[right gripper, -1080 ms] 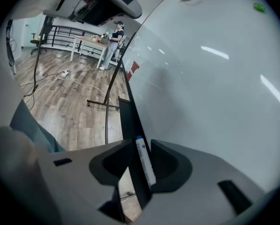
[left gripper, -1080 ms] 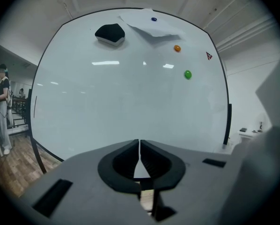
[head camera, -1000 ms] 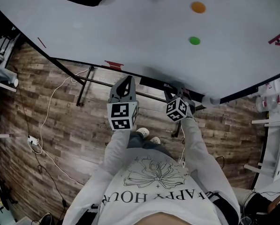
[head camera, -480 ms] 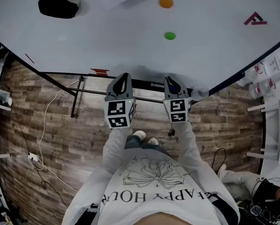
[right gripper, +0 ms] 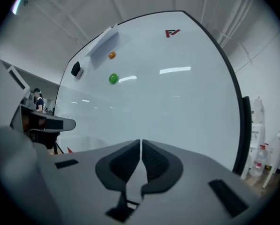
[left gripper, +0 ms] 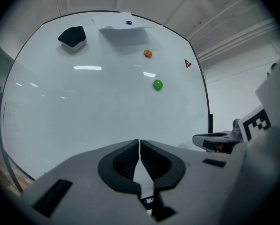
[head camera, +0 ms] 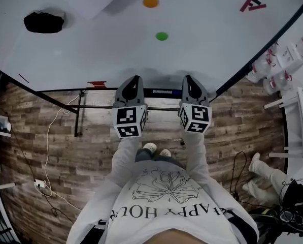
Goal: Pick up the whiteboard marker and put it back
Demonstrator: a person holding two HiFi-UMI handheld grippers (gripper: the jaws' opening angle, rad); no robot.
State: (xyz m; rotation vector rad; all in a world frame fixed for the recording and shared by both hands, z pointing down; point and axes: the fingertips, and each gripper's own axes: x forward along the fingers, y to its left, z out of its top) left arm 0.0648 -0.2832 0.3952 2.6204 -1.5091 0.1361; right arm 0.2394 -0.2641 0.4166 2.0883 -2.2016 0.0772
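Observation:
Both grippers stand side by side, held level just in front of the whiteboard's (head camera: 90, 50) lower edge. My left gripper (head camera: 135, 78) is shut and empty, its pads (left gripper: 130, 156) meeting. My right gripper (head camera: 189, 78) is closing; its pads (right gripper: 151, 156) meet at the tip with nothing between them. On the board's ledge between the two grippers lies a dark blue stick (head camera: 160, 92) that looks like the whiteboard marker. Each gripper shows in the other's view, the right gripper (left gripper: 215, 139) and the left gripper (right gripper: 50, 123).
On the board are a black eraser (head camera: 43, 22), a green magnet (head camera: 162, 36), an orange magnet (head camera: 150, 2), a sheet of paper (left gripper: 121, 21) and a red logo (head camera: 253, 4). Bottles (head camera: 273, 67) and white furniture (head camera: 298, 131) stand to the right. A cable (head camera: 49, 136) runs over the wooden floor.
My right gripper has lifted from the ledge, rolled upright and closed its jaws. The left gripper has risen slightly. Both now sit level next to each other at the board.

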